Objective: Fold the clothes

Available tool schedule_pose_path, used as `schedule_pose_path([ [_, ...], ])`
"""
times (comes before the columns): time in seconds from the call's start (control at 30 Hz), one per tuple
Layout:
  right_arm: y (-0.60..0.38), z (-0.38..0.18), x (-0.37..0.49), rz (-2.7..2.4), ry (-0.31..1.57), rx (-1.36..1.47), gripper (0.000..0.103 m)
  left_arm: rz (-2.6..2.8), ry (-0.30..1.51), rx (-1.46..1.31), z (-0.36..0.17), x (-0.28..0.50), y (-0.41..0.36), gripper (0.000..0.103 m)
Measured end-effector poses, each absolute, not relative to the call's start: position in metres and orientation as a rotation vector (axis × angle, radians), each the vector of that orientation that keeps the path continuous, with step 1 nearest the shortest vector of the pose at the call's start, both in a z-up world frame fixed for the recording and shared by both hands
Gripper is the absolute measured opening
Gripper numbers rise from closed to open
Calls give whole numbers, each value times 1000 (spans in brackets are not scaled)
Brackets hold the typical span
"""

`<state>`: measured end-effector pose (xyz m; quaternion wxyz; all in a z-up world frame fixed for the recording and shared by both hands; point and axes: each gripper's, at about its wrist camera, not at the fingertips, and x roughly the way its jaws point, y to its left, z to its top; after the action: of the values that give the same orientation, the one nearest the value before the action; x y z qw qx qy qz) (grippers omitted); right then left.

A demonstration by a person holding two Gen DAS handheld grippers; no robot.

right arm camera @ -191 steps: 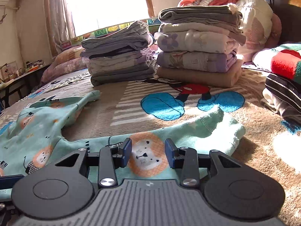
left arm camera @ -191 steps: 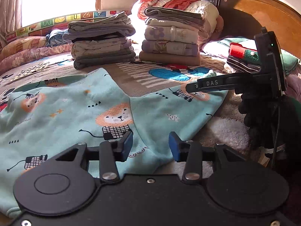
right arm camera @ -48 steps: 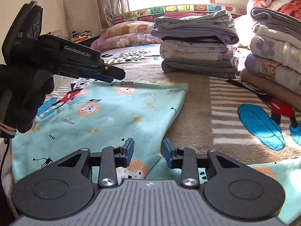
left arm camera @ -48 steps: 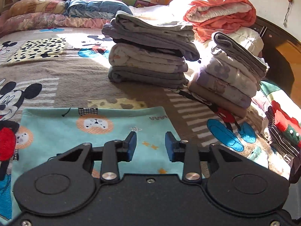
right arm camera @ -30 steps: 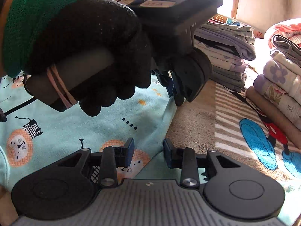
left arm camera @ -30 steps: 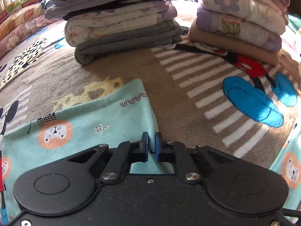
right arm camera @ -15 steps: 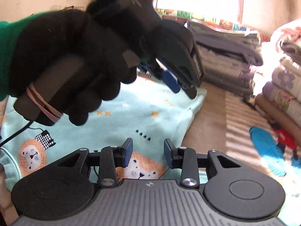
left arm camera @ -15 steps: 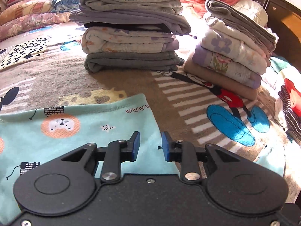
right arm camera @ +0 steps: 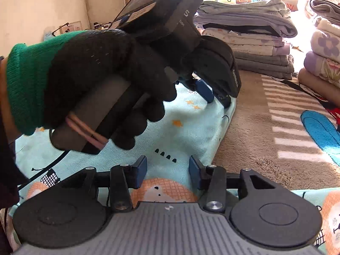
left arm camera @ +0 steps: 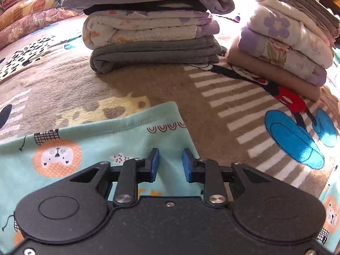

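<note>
Left gripper [left arm camera: 168, 164], jaws apart, empty, poised over far right corner of mint lion-print cotton garment [left arm camera: 89, 148], spread flat on beige cartoon blanket [left arm camera: 148, 89]; right gripper [right arm camera: 167, 171] likewise parted, nearer.

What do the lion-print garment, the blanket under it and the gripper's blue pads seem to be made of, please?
Lion-print garment: likely soft cotton knit, matte, with a stitched hem along its edge.
Blanket: probably plush fleece; its pile looks fuzzy and tufted.
Blue pads on the left gripper: apparently rubber or soft plastic, smooth and dull; the look leaves it open.
</note>
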<state>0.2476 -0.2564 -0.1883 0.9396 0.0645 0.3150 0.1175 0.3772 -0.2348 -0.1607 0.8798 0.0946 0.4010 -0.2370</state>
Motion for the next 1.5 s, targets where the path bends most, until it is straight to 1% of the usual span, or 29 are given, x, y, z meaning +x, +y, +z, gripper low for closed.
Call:
schedule_pose_path([
  [0.17, -253, -189, 242, 239, 645, 125, 46, -461, 852, 167, -161, 417, -246, 23],
  [0.37, -257, -191, 246, 239, 639, 134, 46, -374, 841, 86, -155, 440, -240, 23],
  [0.43, -259, -190, 245, 240, 628, 149, 47, -397, 777, 19, -138, 429, -226, 23],
  [0.5, -262, -185, 241, 234, 590, 157, 47, -375, 738, 1, -123, 413, -200, 23],
  [0.6, -264, -178, 241, 249, 529, 152, 47, -302, 683, -49, -100, 393, -139, 23],
  [0.77, -261, -179, 254, 271, 548, 155, 48, -114, 721, -140, -92, 396, -37, 23],
  [1.03, -255, -190, 260, 257, 624, 128, 54, -35, 856, -218, -143, 452, -10, 22],
  [1.1, -254, -192, 260, 257, 628, 118, 55, -7, 851, -265, -151, 464, -6, 22],
  [1.13, -254, -192, 260, 258, 629, 118, 55, -13, 849, -293, -145, 463, -3, 22],
  [1.2, -254, -193, 261, 261, 631, 119, 56, -38, 826, -328, -131, 455, 3, 22],
  [1.3, -254, -194, 261, 260, 633, 116, 56, -55, 762, -322, -100, 419, 20, 22],
  [1.43, -257, -193, 260, 264, 627, 136, 56, -32, 714, -318, -64, 347, 57, 22],
  [1.5, -261, -190, 257, 263, 607, 156, 56, -13, 687, -271, -61, 314, 60, 23],
])
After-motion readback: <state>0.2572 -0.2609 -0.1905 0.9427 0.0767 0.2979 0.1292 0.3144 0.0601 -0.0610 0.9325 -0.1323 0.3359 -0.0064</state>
